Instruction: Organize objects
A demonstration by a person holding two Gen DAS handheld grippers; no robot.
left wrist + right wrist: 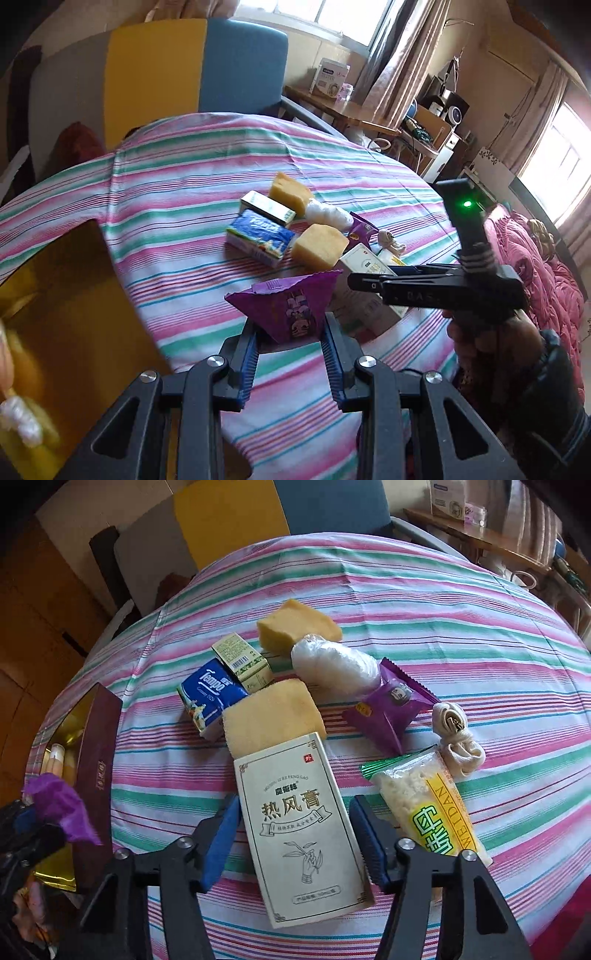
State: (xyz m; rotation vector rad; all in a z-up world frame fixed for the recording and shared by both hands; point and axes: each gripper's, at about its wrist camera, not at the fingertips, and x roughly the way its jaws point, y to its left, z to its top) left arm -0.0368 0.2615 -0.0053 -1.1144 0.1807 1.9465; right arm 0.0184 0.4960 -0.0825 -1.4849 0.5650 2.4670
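My left gripper is shut on a purple snack packet and holds it above the striped cloth, beside an open maroon box with a gold inside. In the right wrist view the same packet hangs over that box. My right gripper points down over a white carton with Chinese lettering. Its blue pads stand on either side of the carton, close to its long edges. I see no squeeze on it.
On the striped table lie a blue tissue pack, two yellow sponge blocks, a small green-and-cream box, a white wrapped roll, a second purple packet, a knotted cream cloth and a green-yellow snack bag.
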